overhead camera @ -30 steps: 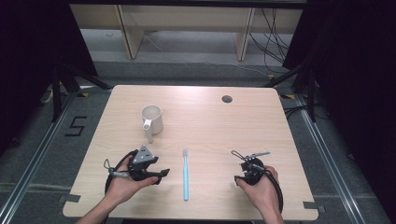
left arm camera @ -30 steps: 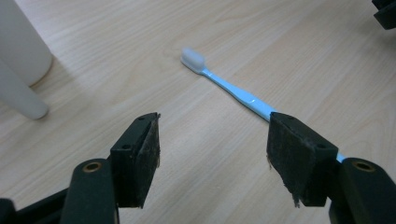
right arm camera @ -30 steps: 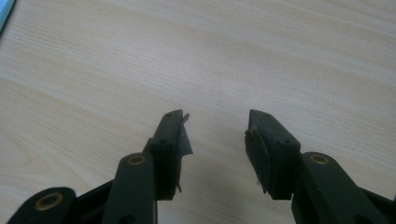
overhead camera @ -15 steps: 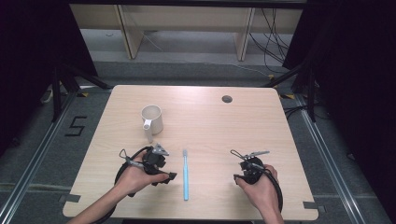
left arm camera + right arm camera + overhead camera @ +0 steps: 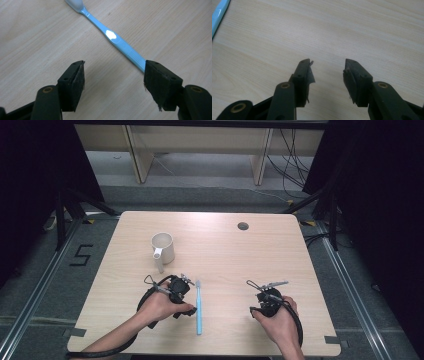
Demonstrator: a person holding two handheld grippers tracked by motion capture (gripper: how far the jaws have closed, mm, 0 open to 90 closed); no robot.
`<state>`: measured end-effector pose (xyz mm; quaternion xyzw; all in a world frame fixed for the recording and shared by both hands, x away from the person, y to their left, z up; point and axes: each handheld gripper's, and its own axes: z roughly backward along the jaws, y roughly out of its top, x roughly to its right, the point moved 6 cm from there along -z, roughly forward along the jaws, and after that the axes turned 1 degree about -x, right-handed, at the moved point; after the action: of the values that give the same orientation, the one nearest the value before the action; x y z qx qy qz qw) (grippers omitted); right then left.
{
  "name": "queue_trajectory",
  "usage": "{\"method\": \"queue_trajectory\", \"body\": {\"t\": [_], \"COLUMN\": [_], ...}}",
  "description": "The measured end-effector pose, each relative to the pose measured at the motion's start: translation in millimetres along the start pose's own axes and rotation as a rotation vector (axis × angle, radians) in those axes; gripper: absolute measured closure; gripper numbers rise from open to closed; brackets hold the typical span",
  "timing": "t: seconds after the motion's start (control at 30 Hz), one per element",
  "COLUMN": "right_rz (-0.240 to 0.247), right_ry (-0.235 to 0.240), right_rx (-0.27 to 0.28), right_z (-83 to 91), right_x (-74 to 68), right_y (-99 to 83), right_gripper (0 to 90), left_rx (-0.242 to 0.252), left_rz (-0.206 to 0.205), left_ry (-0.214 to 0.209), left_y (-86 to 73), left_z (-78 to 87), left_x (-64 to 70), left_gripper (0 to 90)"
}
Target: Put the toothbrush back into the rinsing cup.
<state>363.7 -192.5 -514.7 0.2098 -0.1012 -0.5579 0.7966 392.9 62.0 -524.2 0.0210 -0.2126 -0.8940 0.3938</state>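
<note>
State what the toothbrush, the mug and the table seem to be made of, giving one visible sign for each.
Toothbrush: probably glossy light-blue plastic; a bright glare spot on its handle.
Mug: likely glazed ceramic; smooth cream-white wall, though plastic is possible.
Table: pale wood or wood-look laminate; fine straight grain lines, matt.

The left tool point(image 5: 113, 75) is hiding the slim light-blue plastic toothbrush's point(image 5: 117, 41) handle end; its bristles are running off-frame.

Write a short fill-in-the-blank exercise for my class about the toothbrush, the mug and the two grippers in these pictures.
1. The toothbrush lying on the table is light ____.
2. The left gripper has its jaws ____ beside the toothbrush handle.
3. The white mug stands ____ on the table.
4. The right gripper holds ____.

Missing words: blue; open; upright; nothing
</note>
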Motion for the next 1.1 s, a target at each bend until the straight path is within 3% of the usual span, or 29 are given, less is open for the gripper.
{"method": "queue_trajectory", "body": {"t": [0.1, 0.13, 0.2, 0.33, 0.37, 0.57, 0.67, 0.7, 0.77, 0.8, 0.83, 0.87, 0.9, 1.0, 1.1], "right_rz": [-0.005, -0.004, -0.001, -0.006, -0.005, -0.004, 0.002, 0.003, 0.011, 0.011, 0.0, 0.0, 0.001, 0.001, 0.002], "right_ry": [0.005, 0.008, 0.006, 0.009, 0.003, 0.006, 0.017, 0.011, 0.014, 0.014, 0.011, 0.011, 0.008, 0.013, 0.011], "right_rx": [-0.009, -0.01, -0.009, 0.0, 0.003, 0.002, 0.0, -0.003, -0.012, -0.012, -0.005, -0.005, 0.0, -0.005, 0.002], "right_z": [-0.2, -0.3, -0.3, -0.3, 0.4, 0.5, 0.2, 0.0, 0.2, 0.2, 0.0, 0.0, -0.1, 0.8, 0.9], "right_x": [-1.7, -2.0, -1.7, -1.5, -0.5, -0.7, -0.9, -0.8, -0.6, -0.6, -1.4, -1.4, -0.9, -1.1, -0.3], "right_y": [-0.2, -0.2, -0.1, -0.2, 0.0, 0.1, -0.2, -0.2, -0.9, -0.9, -0.5, -0.5, -0.3, -0.8, -0.2], "right_gripper": [57.1, 57.0, 57.0, 57.0, 57.0, 57.0, 56.9, 56.8, 56.7, 56.8, 56.7, 56.7, 56.7, 56.7, 56.6], "left_rx": [-0.028, -0.023, -0.066, -0.085, -0.087, -0.118, -0.135, -0.157, -0.153, -0.164, -0.156, -0.156, -0.169, -0.156, -0.168], "left_rz": [-0.001, 0.019, 0.01, 0.017, 0.039, 0.024, 0.052, 0.033, 0.046, 0.011, 0.046, 0.046, 0.021, 0.049, 0.046], "left_ry": [0.001, 0.003, 0.004, 0.0, 0.007, 0.02, 0.026, 0.031, 0.034, 0.037, 0.034, 0.034, 0.038, 0.037, 0.035], "left_y": [5.2, 7.5, 10.7, 13.6, 15.0, 16.9, 17.1, 16.4, 17.6, 18.1, 19.5, 19.5, 20.3, 21.0, 21.3], "left_z": [0.1, -0.5, -1.7, -4.9, -7.2, -11.3, -13.7, -13.3, -15.0, -14.7, -15.9, -15.9, -15.7, -17.9, -19.6], "left_x": [2.3, 4.7, 6.4, 8.9, 11.2, 12.0, 14.7, 13.6, 15.3, 13.1, 15.8, 15.8, 14.2, 16.9, 18.1], "left_gripper": [32.9, 32.9, 32.7, 32.7, 32.7, 32.8, 32.8, 32.8, 33.0, 33.0, 33.1, 33.1, 33.1, 33.1, 33.1]}}
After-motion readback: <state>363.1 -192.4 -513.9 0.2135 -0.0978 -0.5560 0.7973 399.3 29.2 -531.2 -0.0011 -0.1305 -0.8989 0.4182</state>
